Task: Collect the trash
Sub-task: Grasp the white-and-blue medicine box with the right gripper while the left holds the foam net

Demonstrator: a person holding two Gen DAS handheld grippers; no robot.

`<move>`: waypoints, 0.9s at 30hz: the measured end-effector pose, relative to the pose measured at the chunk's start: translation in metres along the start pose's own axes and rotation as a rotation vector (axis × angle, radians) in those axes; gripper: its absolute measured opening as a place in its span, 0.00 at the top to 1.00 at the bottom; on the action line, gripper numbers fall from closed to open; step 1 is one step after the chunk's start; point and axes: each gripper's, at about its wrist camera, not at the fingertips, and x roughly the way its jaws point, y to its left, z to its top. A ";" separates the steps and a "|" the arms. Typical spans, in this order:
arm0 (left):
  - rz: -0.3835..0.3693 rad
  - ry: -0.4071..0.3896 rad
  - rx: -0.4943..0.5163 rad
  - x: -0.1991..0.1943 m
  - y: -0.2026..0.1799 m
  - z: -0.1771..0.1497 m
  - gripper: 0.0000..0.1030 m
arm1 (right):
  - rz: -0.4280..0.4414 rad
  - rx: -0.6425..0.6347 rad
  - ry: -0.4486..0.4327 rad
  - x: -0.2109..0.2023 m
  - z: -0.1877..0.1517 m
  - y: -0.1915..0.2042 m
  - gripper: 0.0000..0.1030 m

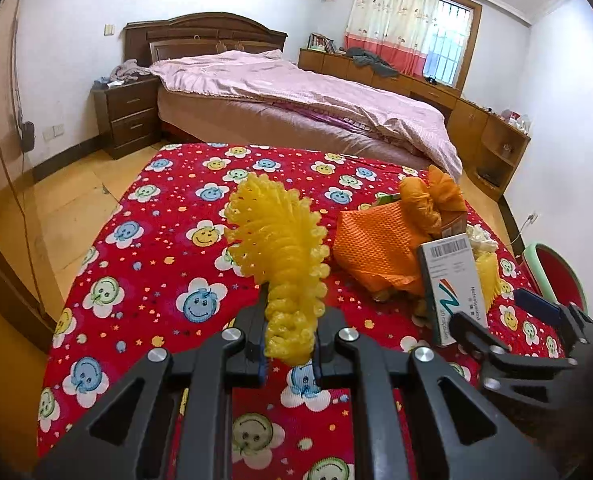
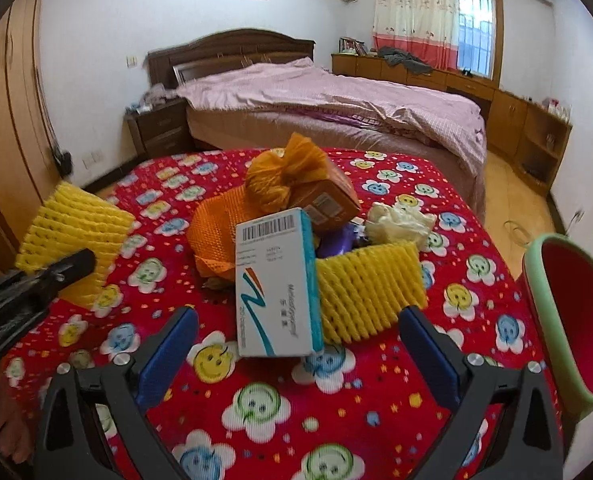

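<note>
1. Left gripper point(image 1: 289, 344): fingers pinched tight on the lower end of a yellow foam net sleeve point(image 1: 280, 240). The sleeve stands up out of the jaws, fans wide at the top, and is clear of the cloth (in the right wrist view it sits at far left point(image 2: 72, 236), with the left gripper's dark tip across it).
2. Right gripper point(image 2: 296, 344): jaws spread wide, nothing between the blue pads point(image 2: 168, 356). It is aimed at the trash pile, just short of the white box point(image 2: 276, 284).
3. White box: barcode on top, teal side, standing tilted at the front of the pile. It leans against a second yellow foam net point(image 2: 370, 288) just to its right. Whether it touches the right gripper's pads: looks apart.
4. Pile behind the box: orange foam mesh sheet point(image 2: 216, 228), knotted orange net bag point(image 2: 284, 172) on top, brown carton point(image 2: 328, 196) beside the bag, crumpled white tissue point(image 2: 396, 220) to the right, and something purple point(image 2: 346, 240) in the middle (too hidden to identify).
5. All of it sits on a red smiley-flower cloth point(image 2: 296, 400).
6. Green-rimmed red bin point(image 2: 568, 312) at the right edge, beside the cloth and well apart from the left gripper's sleeve.
7. Background: bed with pink cover point(image 1: 296, 92), dark nightstand point(image 1: 130, 114).
</note>
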 end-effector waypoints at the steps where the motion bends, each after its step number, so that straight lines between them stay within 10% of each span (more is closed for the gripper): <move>1: -0.008 0.004 -0.001 0.002 0.000 0.000 0.86 | -0.015 -0.014 0.006 0.004 0.001 0.003 0.07; 14: -0.086 0.013 -0.011 0.009 0.011 0.002 0.86 | -0.043 0.025 0.112 0.033 -0.003 0.003 0.44; 27: -0.087 -0.005 -0.028 -0.005 0.007 0.005 0.86 | 0.045 0.076 0.066 -0.001 0.000 -0.007 0.45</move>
